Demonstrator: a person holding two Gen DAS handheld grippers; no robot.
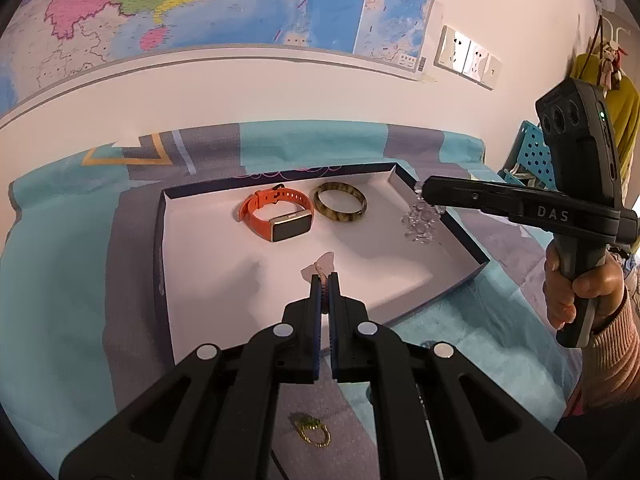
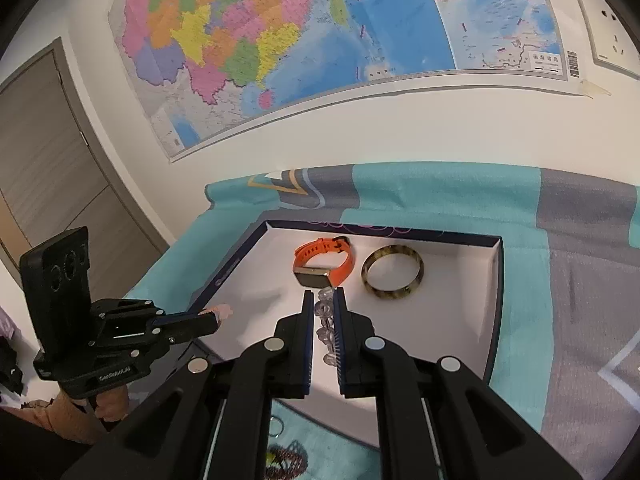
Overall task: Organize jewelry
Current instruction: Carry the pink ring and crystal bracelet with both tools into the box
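The orange watch and mottled bangle already lie in the box toward 12 o'clock, while the left gripper is clamped on a pinkish piece and the right gripper on a clear bead bracelet, both over the box, and a green-and-gold piece remains on the bedspread at 6 o'clock.

The pale pink piece is mostly hidden between the left gripper's fingers, and the dark beaded item is cut off by the right wrist view's bottom edge.
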